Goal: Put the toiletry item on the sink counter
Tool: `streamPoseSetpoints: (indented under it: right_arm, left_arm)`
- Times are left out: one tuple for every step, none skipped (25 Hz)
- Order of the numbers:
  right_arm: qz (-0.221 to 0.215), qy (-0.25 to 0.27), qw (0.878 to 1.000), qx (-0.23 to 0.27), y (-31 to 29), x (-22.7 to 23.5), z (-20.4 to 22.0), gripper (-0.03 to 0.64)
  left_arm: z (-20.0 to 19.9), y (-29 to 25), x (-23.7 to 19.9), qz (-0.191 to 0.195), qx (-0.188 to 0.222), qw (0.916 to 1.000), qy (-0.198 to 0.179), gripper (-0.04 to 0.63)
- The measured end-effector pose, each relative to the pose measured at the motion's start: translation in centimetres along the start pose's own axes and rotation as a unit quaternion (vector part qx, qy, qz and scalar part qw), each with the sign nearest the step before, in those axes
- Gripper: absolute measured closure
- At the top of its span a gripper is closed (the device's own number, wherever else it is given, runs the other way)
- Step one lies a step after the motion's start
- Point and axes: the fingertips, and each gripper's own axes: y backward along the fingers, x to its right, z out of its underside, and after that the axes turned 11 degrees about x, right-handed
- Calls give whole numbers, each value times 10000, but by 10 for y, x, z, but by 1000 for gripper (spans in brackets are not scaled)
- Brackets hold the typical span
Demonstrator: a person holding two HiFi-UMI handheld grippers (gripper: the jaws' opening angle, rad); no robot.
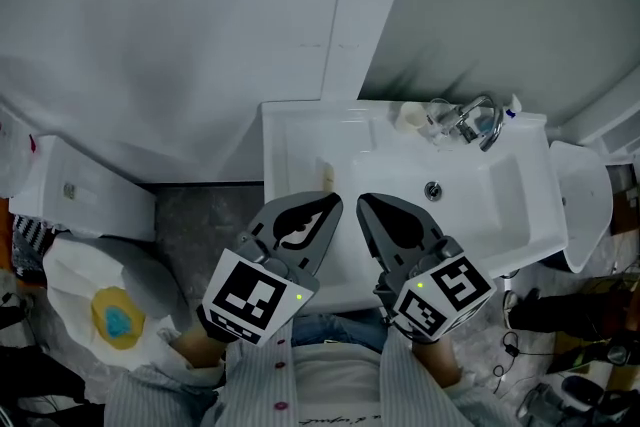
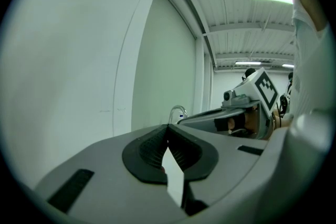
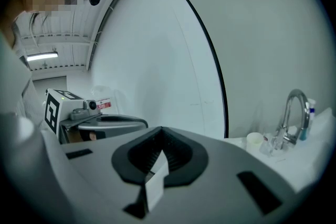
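Observation:
The white sink (image 1: pixel 500 205) fills the middle right of the head view, with a chrome faucet (image 1: pixel 478 120) at its back rim. On the counter by the faucet stand a small white cup (image 1: pixel 410 115) and a small blue-capped bottle (image 1: pixel 512 105). Both show in the right gripper view too, the cup (image 3: pixel 254 140) left of the faucet (image 3: pixel 294 113) and the bottle (image 3: pixel 311 112) behind it. My left gripper (image 1: pixel 335 202) and right gripper (image 1: pixel 362 202) hover side by side over the sink's front left part. Both are shut with nothing held, as the left gripper (image 2: pixel 168 128) and right gripper (image 3: pixel 161 131) show in their own views.
A toilet tank (image 1: pixel 80 185) stands at the left, with a white bag (image 1: pixel 70 275) holding a yellow and blue thing (image 1: pixel 118 318) below it. A white rounded fixture (image 1: pixel 585 200) hangs right of the sink. White wall panels rise behind. Dark clutter and cables lie on the floor at the bottom right.

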Motion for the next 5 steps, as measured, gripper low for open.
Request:
streamPoseSetpoints:
  right_arm:
    - [1,-8,10000,4,0,1,0,607]
    - [4,-13,10000,9,0,2,0,607]
    - [6,-15,10000,13,0,2,0,607]
    - [8,-15,10000,16,0,3,0,607]
    - [10,-14,10000,19,0,4,0,607]
  left_arm:
    - [1,0,0,10,-9,10000,-37,578]
    - [2,-1,-1,14,-21,10000,-93,578]
    - [3,-1,-2,14,-29,9999,-166,578]
    - [3,-2,-4,10,-32,9997,-247,578]
    - [4,-2,-5,5,-32,9994,-332,578]
